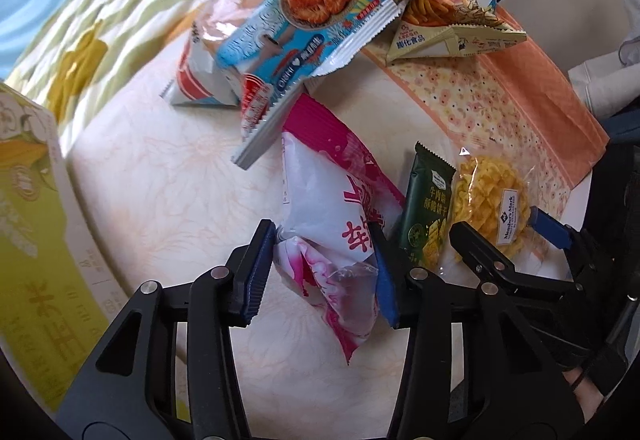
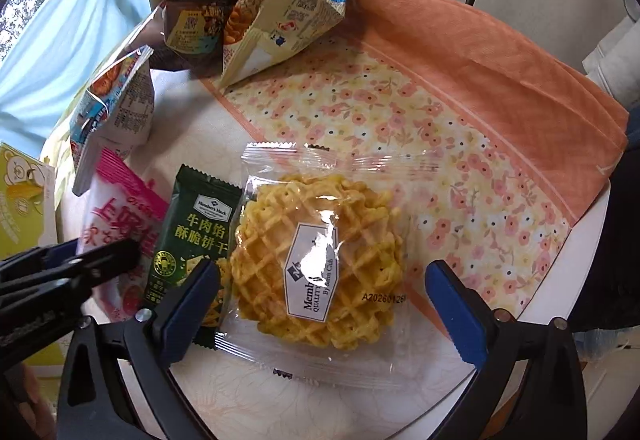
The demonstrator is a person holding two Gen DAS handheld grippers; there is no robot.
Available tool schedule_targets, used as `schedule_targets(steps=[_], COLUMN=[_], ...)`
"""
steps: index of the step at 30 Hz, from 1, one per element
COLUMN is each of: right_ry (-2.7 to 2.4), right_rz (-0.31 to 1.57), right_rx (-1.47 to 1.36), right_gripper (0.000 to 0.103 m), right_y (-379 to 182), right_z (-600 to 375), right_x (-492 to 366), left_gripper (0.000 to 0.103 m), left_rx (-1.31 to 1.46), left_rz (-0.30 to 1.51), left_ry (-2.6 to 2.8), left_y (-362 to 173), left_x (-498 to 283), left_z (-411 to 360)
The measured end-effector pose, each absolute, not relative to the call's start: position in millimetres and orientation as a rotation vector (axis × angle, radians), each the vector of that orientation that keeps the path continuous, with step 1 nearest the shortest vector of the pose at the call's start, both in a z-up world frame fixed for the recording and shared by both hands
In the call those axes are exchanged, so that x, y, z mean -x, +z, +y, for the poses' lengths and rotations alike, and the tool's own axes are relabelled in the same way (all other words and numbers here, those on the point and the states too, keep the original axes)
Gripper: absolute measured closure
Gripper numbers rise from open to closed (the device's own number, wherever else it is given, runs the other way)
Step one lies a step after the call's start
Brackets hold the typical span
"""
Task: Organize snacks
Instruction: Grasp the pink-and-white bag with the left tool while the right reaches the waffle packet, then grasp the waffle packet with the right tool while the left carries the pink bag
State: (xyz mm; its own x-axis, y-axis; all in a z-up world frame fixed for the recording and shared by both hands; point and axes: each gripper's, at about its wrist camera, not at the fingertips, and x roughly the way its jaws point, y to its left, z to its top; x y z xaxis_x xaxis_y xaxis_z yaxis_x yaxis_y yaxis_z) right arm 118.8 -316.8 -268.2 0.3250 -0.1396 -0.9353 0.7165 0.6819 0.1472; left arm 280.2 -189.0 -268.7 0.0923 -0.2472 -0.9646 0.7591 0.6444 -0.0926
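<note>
My left tongs (image 1: 326,272) pinch the pink-white snack bag (image 1: 332,240) low centre; slick film may slip. Right tongs (image 2: 320,304), wide open and empty, straddle the waffle pack (image 2: 320,260) on the table (image 2: 592,272); closing could drag in the green biscuit packet (image 2: 192,236) by one pad (image 2: 192,308)

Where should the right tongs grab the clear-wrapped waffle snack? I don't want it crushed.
Grip the clear wrapper by its side margins, coming straight down. It lies flat, the open right tongs already straddle it, and the waffle looks brittle, so squeeze lightly.
</note>
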Motion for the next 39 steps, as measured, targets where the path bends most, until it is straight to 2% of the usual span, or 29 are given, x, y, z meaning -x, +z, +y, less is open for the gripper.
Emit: schedule_targets(steps=[21, 23, 24, 25, 28, 31, 39], right_ry=[-0.606, -0.602, -0.600, -0.602, -0.579, -0.560, -0.500], right_rz=[1.121, 1.118, 1.116, 1.117, 1.111, 1.108, 1.062], right_rx=[-0.533, -0.523, -0.514, -0.499, -0.493, -0.488, -0.453], right_gripper=[0.002, 0.007, 0.016, 0.020, 0.025, 0.030, 0.031], right_y=[-285, -287, -288, -287, -284, -283, -251], right_z=[-315, -314, -314, -313, -308, -308, -313], right_x=[-142, -143, -143, -143, -140, -139, -124], left_gripper=[0.062, 0.062, 0.062, 0.062, 0.062, 0.062, 0.062], left_rx=[-0.465, -0.457, -0.453, -0.449, -0.433, -0.416, -0.325], left_rz=[1.189, 1.186, 1.184, 1.183, 1.182, 1.172, 1.143], left_ry=[-0.722, -0.717, -0.714, -0.711, -0.702, -0.692, -0.668], left_y=[-239, -237, -236, -236, -232, -226, -200], left_x=[-267, -266, -265, -264, -262, -260, -254], left_z=[-160, -158, -157, -157, -154, -152, -145])
